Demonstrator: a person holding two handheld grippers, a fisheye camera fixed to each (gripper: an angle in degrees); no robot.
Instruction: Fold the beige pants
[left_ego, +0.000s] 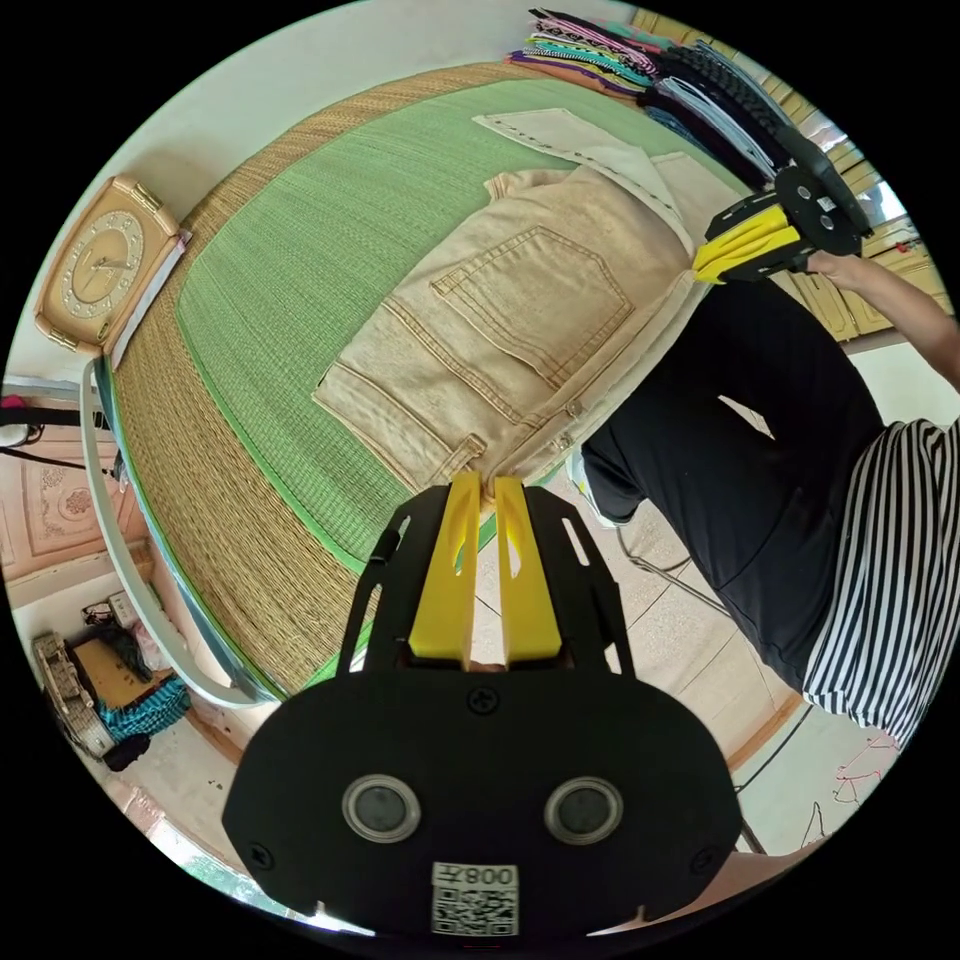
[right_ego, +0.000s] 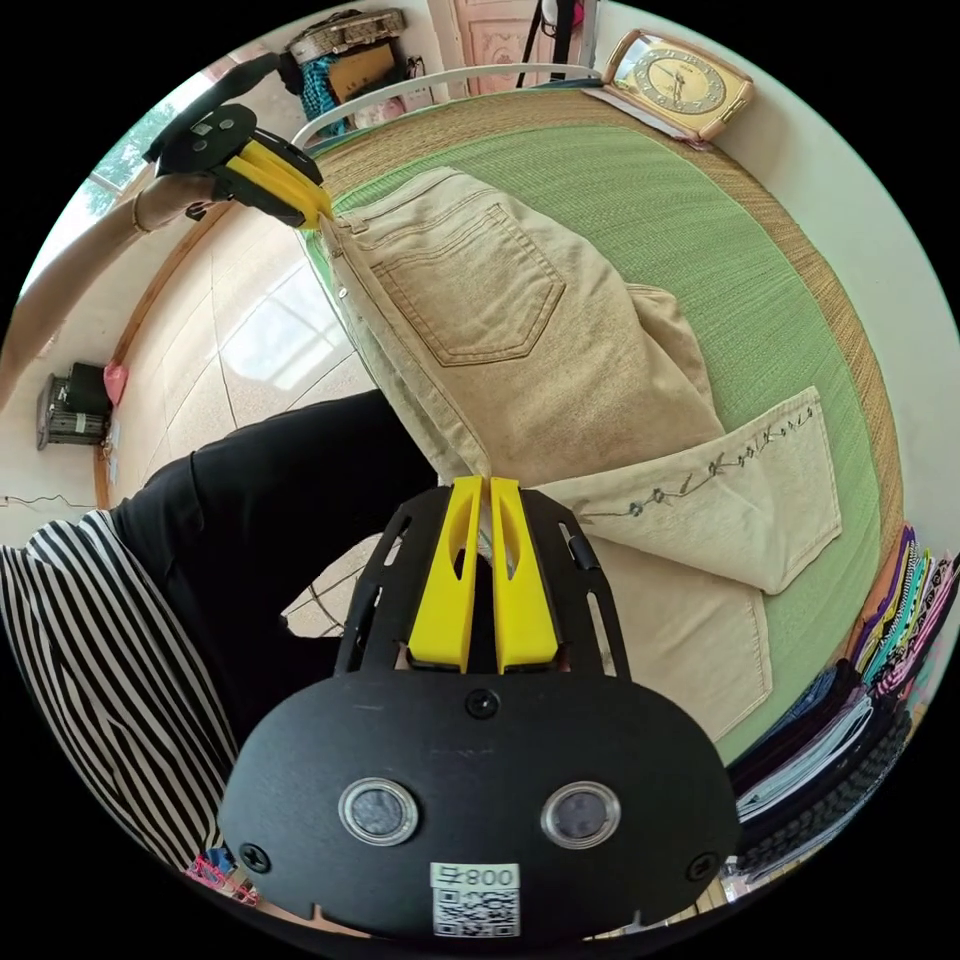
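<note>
A bed covered with a green woven mat (left_ego: 280, 300) was seen carrying the work, and on it the beige pants (left_ego: 520, 320) were laid seat-up, the back pocket showing, with the waistband at the mat's near edge beside the person in black trousers and a striped top (left_ego: 880, 580). The legs were already doubled back, one hem with stitched trim (right_ego: 760, 470) lying across the other layer, so the long axis was judged to run along the near edge from one set of tongs to the other. A stack of folded clothes (right_ego: 860, 700) was seen at the far end of the bed, and a gold-framed clock (left_ego: 105, 265) was propped at the mat's other corner.

The left tongs (left_ego: 482, 490) were clenched on the waistband corner at the near edge. The right tongs (right_ego: 484, 490) were clenched on the same long edge further along, near the crotch seam. Both arms were held low over the edge and spread well apart, each set of tongs pointing inward across the pants, so the fabric lay ahead of both and neither hand was nearer; a fold away from the person was judged the likely next step
</note>
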